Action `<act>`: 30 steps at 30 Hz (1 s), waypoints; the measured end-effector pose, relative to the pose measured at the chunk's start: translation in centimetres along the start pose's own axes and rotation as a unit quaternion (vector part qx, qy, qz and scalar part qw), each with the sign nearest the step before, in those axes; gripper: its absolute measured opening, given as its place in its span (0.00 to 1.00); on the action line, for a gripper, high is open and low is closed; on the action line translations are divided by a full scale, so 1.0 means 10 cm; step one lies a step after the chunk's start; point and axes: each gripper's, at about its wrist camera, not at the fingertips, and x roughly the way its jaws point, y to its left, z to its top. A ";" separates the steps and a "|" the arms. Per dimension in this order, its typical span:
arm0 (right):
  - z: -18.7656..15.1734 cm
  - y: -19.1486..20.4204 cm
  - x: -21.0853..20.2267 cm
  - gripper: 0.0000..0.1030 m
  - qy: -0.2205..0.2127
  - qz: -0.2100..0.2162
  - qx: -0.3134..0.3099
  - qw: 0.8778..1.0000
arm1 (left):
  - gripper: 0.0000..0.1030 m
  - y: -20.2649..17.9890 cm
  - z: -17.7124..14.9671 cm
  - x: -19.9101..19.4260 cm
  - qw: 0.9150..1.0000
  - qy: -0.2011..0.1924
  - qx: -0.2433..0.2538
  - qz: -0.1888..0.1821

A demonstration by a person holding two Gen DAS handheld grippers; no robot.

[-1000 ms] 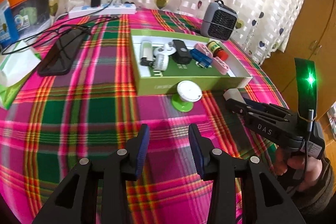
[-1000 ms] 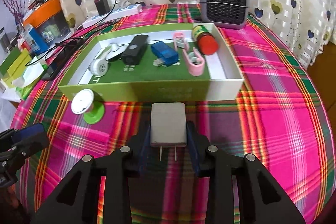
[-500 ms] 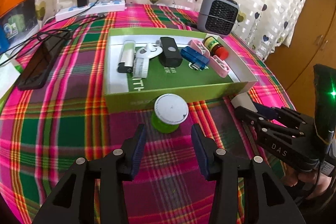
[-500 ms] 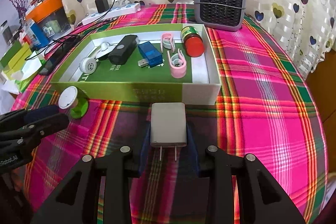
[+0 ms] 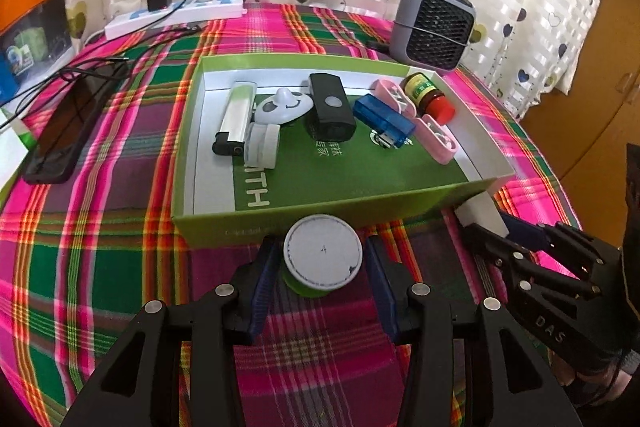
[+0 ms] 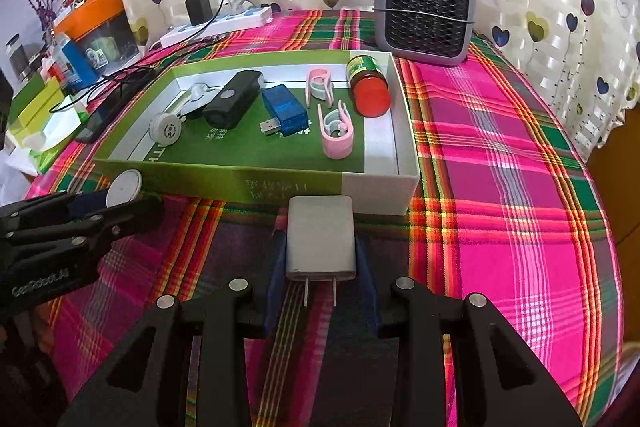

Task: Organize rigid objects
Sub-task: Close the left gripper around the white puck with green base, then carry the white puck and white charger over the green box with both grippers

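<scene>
Left gripper [image 5: 323, 277] low over the plaid tablecloth [image 5: 100, 247], jaws standing apart on either side of a green-based jar with a white round lid [image 5: 323, 255]; jaws have just been opening, the jar sits between them, and a thin gap shows on each side of the lid, so the pads do not press on it. Jar stands upright on the cloth, just in front of the near wall of the green box [image 5: 280, 217]. Right gripper [image 6: 322, 267] clamped on a white wall charger [image 6: 321, 241], its 2 prongs pointing back toward the camera; the charger is held just before the white corner of the box's near wall. In the left wrist view the right gripper comes in from the right edge with the charger at its tip beside the box corner. Inside the box, left to right in the left wrist view: a silver-and-black lighter-like stick [image 5: 236, 117], a white round piece [image 5: 262, 146], a pale panda-face item [image 5: 282, 105], a black rectangular device [image 5: 330, 113], a blue USB adapter [image 5: 384, 121], 2 pink clips [image 5: 436, 141], a small bottle with a red cap [image 5: 426, 95] lying on its side. Behind the box: a grey fan heater [image 5: 432, 25], a white power strip [image 5: 176, 17] with a black plug, a dark phone [image 5: 68, 131] at far left.
</scene>
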 end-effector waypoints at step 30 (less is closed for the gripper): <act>0.00 -0.01 0.00 0.34 0.000 0.004 0.001 1.000 | 0.35 -0.05 -0.02 0.00 1.000 -0.004 0.003 0.015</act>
